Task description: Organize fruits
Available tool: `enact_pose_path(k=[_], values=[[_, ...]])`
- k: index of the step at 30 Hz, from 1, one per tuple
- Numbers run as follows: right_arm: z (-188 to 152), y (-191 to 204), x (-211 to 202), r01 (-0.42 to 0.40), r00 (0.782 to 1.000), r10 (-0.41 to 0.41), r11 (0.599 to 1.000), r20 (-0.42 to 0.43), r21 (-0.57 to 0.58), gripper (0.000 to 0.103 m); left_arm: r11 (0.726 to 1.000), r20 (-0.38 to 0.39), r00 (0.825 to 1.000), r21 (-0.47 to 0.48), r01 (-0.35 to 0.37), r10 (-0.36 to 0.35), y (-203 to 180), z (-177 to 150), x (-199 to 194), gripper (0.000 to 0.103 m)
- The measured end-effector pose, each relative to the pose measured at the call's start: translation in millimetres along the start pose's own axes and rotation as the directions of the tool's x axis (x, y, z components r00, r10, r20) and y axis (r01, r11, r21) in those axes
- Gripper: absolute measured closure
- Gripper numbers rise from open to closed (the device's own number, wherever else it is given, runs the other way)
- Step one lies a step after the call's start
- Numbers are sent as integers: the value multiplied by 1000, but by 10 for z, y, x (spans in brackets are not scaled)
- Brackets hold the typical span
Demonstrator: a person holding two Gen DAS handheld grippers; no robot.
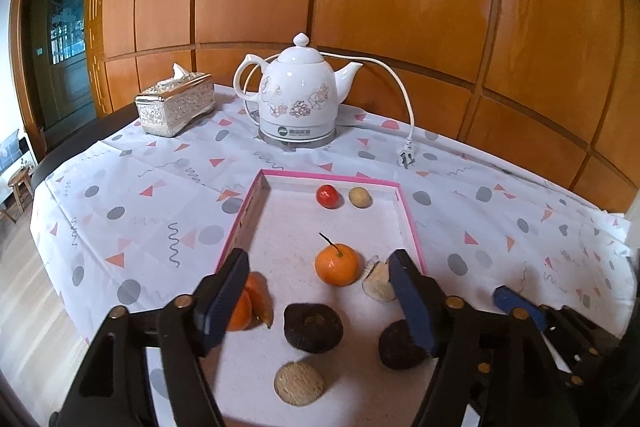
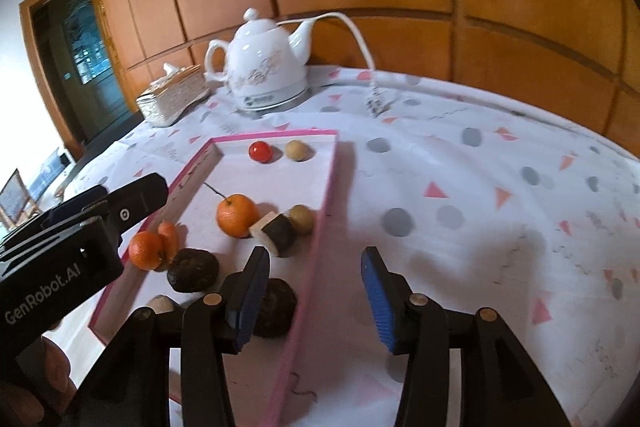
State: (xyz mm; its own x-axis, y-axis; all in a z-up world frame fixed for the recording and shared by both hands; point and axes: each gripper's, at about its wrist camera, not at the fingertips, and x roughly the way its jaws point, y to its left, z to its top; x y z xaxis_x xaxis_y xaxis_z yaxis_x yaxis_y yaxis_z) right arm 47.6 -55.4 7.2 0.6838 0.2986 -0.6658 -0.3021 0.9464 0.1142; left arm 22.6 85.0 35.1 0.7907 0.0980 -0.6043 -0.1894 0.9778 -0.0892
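Fruits gathered inside pink-rimmed tray (image 1: 412,223) on table (image 1: 132,211): whole orange (image 1: 336,264), peeled orange (image 1: 245,307), dark round fruits (image 1: 313,327), red fruit (image 1: 328,195) and tan fruit (image 1: 359,196) at far wall.

Left claw (image 1: 316,301) released, nothing gripped, poised over tray.

Right claw (image 2: 316,301) released, nothing gripped, straddling tray's right rim.

Risks judged:
- rim caught by right claw, tray dragged
- round fruits nudged, rolled.

Open cloth available right of tray; kettle (image 1: 298,99) and tissue box (image 1: 176,105) well apart behind.
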Motion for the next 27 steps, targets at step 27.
enact_pose_path(k=[27], values=[[-300,-146,-277,92,996,-92,996,18,-3,54,999,0,1000,35,-15,15,-261,-287,-263,0]])
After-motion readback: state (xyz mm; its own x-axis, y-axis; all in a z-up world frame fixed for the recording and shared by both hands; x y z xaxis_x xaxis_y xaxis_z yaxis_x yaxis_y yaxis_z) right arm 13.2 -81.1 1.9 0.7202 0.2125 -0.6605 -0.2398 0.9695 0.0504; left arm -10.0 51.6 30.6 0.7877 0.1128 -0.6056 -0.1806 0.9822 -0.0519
